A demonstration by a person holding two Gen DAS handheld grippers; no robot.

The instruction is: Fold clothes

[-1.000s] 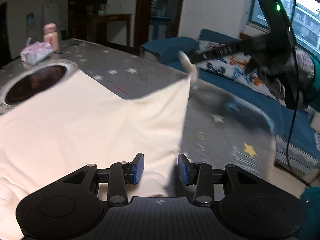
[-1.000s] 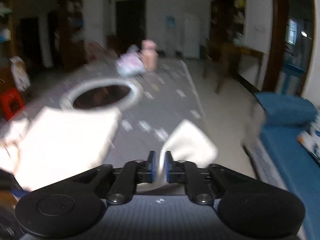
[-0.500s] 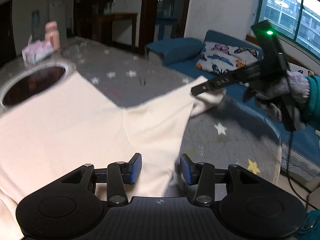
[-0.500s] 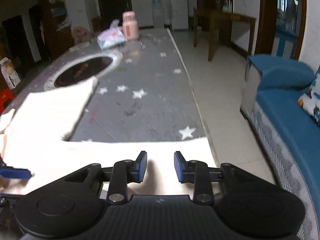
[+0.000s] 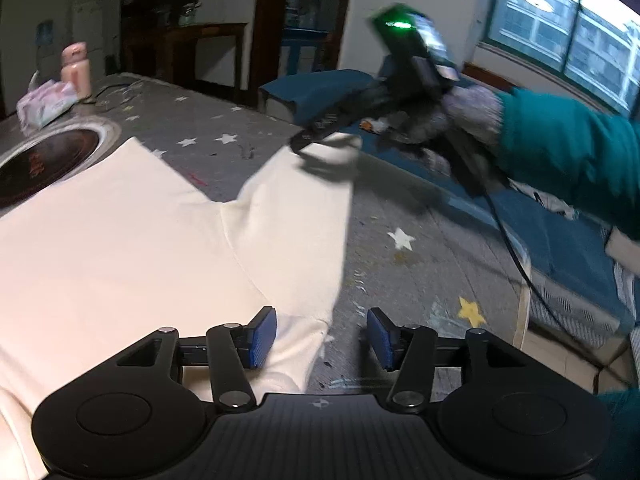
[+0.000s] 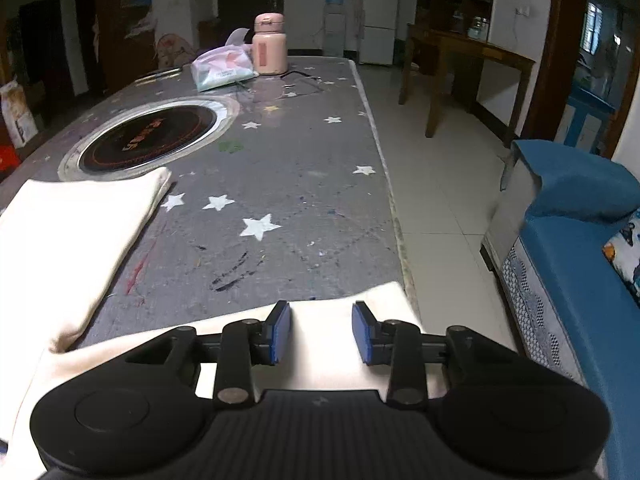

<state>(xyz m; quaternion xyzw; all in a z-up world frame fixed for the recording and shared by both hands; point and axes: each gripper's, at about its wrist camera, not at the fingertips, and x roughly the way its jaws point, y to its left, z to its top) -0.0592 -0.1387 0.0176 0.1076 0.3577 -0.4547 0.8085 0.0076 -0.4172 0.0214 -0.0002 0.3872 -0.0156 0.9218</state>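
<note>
Cream garment (image 5: 120, 248) sleeve at table (image 6: 304, 216) edge

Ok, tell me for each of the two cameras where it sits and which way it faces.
Left wrist: sits on the left gripper, looking down across the cream garment on the star-patterned table toward the blue sofa; shows its open jaws, which have just been opening, plus the right gripper and a teal sleeve.
Right wrist: sits on the right gripper, looking along the table toward the pink bottle; shows its open jaws, just opened, over a sleeve of the garment.
Shared: garment, table, round cooktop, bottle, sofa.
</note>
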